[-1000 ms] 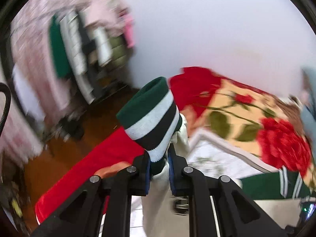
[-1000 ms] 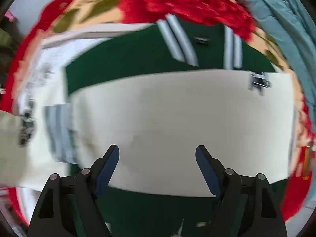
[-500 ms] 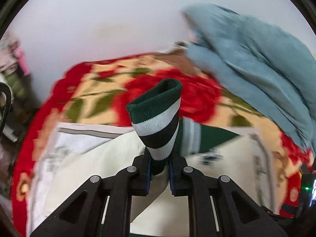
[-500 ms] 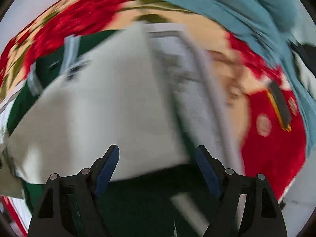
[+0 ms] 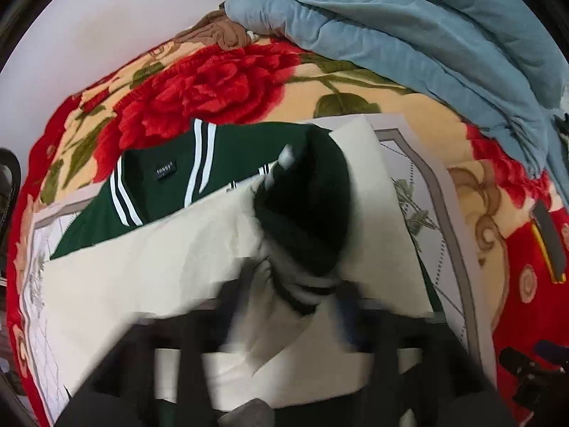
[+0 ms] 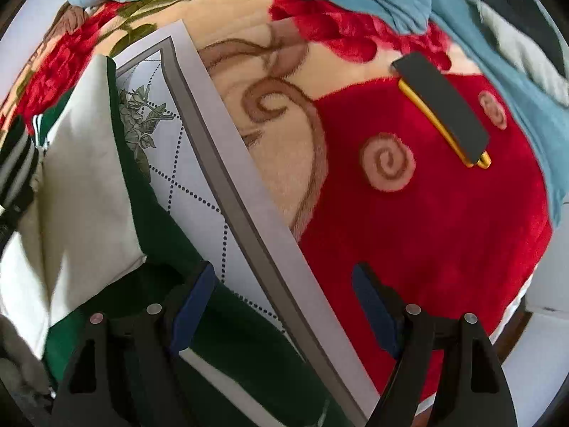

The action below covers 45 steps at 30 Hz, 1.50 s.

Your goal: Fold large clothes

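A green and cream jacket [image 5: 227, 153] with white-striped collar lies on a white patterned mat [image 5: 419, 185] on the bed. My left gripper [image 5: 295, 295], blurred, is shut on the jacket's striped sleeve cuff [image 5: 306, 213] and holds the cream sleeve [image 5: 142, 263] across the jacket body. In the right wrist view the jacket [image 6: 81, 185] is at the left on the mat [image 6: 227, 192]. My right gripper [image 6: 284, 306] is open and empty, above the mat's right edge and the jacket's green hem. The cuff [image 6: 16, 163] shows at far left.
A red floral blanket [image 6: 444, 220] covers the bed. A blue quilt [image 5: 426, 35] is heaped at the back right. A black and gold flat object [image 6: 444, 106] lies on the blanket right of the mat. A white wall stands behind.
My left gripper swung right and down with the cuff, carrying the sleeve over the jacket body. My right gripper, still open, moved right from over the jacket to the mat's right edge.
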Motion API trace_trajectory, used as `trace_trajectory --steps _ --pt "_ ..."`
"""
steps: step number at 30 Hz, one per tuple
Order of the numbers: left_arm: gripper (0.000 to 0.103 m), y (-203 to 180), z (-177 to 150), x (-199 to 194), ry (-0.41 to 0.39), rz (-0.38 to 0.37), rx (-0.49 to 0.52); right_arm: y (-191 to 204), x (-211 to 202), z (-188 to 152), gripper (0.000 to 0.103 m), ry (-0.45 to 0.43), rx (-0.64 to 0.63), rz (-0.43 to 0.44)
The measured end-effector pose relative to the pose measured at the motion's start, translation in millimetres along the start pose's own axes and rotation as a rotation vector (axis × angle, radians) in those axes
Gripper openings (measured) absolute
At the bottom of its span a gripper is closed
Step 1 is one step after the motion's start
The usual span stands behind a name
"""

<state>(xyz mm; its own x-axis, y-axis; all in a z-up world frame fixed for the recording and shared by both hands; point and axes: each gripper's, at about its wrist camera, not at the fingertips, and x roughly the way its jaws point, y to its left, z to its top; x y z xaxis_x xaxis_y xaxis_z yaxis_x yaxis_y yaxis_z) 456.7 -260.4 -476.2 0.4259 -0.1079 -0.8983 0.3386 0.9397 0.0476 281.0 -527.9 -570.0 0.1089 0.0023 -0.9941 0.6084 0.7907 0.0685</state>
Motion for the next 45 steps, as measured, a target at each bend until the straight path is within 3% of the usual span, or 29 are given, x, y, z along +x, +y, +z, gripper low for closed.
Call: trace_trajectory --steps 1,7,13,16,19,20,21,22,23,24,26,28,31,33,37,39,40,41,45 --pt "0.099 1.4 -0.3 -2.2 0.002 -0.012 -0.006 -1.0 -3.0 -2.0 0.081 0.003 0.004 0.014" --pt "0.099 39.6 -14.1 -26.2 0.021 -0.015 -0.126 8.2 -24.6 7.8 0.081 -0.004 0.018 0.166" --pt "0.099 141.5 -45.6 -34.2 0.074 0.220 -0.339 81.2 -22.7 43.9 0.081 -0.010 -0.094 0.395" --pt "0.099 185.5 -65.4 -14.4 0.142 0.352 -0.390 134.8 -8.9 62.0 0.081 0.000 -0.205 0.436" --pt "0.099 215.9 -79.3 4.1 0.178 0.437 -0.416 183.7 20.1 73.5 0.080 0.069 -0.308 0.456" --pt "0.099 220.9 -81.8 7.0 0.180 0.449 -0.414 196.8 29.8 75.2 0.075 0.091 -0.348 0.468" --pt "0.099 224.4 -83.4 10.4 0.185 0.469 -0.409 208.6 40.4 75.3 0.054 0.109 -0.399 0.436" --pt "0.099 227.0 -85.4 12.5 0.189 0.490 -0.404 215.4 48.6 75.8 0.016 0.104 -0.435 0.363" --pt "0.099 227.5 -86.6 11.8 0.191 0.492 -0.403 213.1 56.1 76.5 0.005 0.098 -0.439 0.305" --pt "0.099 227.5 -87.3 9.8 0.192 0.490 -0.404 208.3 62.5 78.4 0.006 0.112 -0.422 0.277" --pt "0.099 218.9 -89.6 1.2 0.194 0.473 -0.404 189.8 56.8 83.9 0.006 0.144 -0.367 0.322" --pt "0.099 207.2 -89.8 -8.8 0.195 0.444 -0.399 168.3 38.1 84.5 0.016 0.162 -0.346 0.370" --pt "0.099 167.8 -92.1 -17.8 0.200 0.391 -0.362 134.5 5.4 68.6 0.039 0.077 -0.442 0.214" --pt "0.099 141.4 -93.5 -14.3 0.208 0.365 -0.328 125.2 9.0 46.0 0.040 0.109 -0.564 0.090" --pt "0.099 79.9 -99.9 12.3 0.252 0.322 -0.238 130.4 38.0 17.4 0.040 0.210 -0.704 0.052" --pt "0.099 58.5 -102.5 26.4 0.264 0.346 -0.180 130.3 49.7 21.6 0.039 0.211 -0.655 0.075" --pt "0.099 48.4 -105.0 36.7 0.268 0.391 -0.138 126.1 55.1 29.9 0.028 0.209 -0.586 0.125" --pt "0.099 45.6 -106.1 40.6 0.272 0.405 -0.121 120.7 58.5 36.4 0.024 0.210 -0.524 0.157" --pt "0.103 49.9 -106.5 51.7 0.271 0.423 -0.132 77.5 70.7 54.9 0.014 0.178 -0.293 0.128"
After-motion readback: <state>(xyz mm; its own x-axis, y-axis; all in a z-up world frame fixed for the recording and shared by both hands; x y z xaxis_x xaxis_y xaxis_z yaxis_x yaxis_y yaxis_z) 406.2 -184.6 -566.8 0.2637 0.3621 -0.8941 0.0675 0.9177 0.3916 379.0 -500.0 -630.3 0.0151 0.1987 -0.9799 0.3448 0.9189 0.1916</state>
